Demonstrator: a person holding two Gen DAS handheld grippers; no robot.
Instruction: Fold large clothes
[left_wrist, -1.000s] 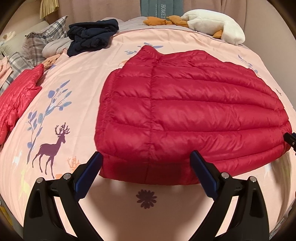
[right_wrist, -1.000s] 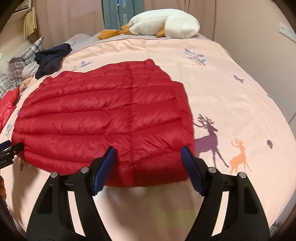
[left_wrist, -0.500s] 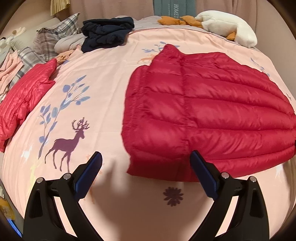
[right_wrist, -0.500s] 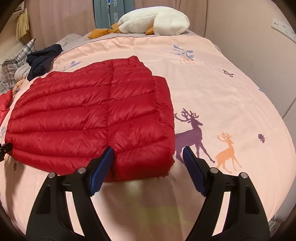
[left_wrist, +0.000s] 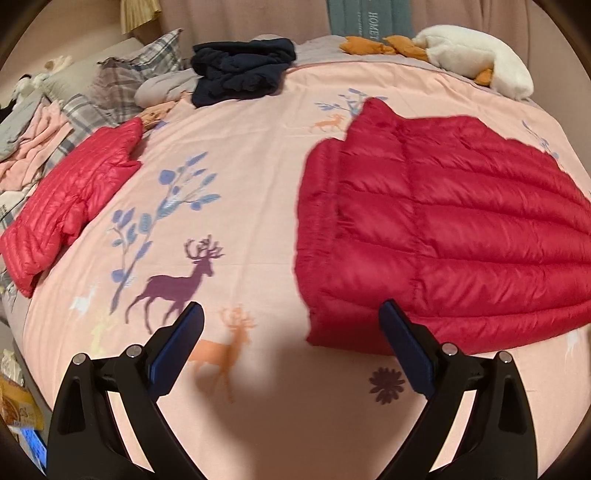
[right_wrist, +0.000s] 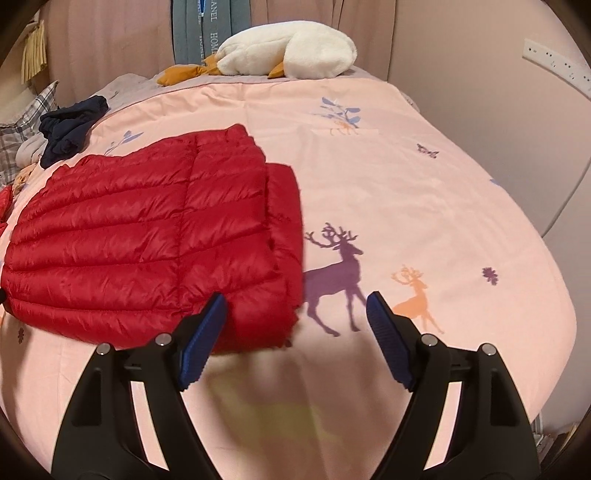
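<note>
A dark red quilted down jacket (left_wrist: 443, 229) lies flat on the pink bedspread (left_wrist: 240, 184), back side up. It also shows in the right wrist view (right_wrist: 147, 236). My left gripper (left_wrist: 291, 332) is open and empty, hovering just off the jacket's near left corner. My right gripper (right_wrist: 295, 321) is open and empty, hovering at the jacket's near right corner; its left finger (right_wrist: 203, 332) overlaps the jacket's hem in the view.
A second, lighter red puffer jacket (left_wrist: 70, 195) lies at the bed's left edge. A dark navy garment (left_wrist: 240, 66), plaid pillows (left_wrist: 122, 85) and a white plush toy (left_wrist: 476, 55) sit at the far end. A wall (right_wrist: 498, 92) runs along the bed's right side.
Both grippers have drifted apart: the left one moved left and the right one moved right, each from over the jacket's hem to its outer corner. Both stayed open. The jacket has not moved.
</note>
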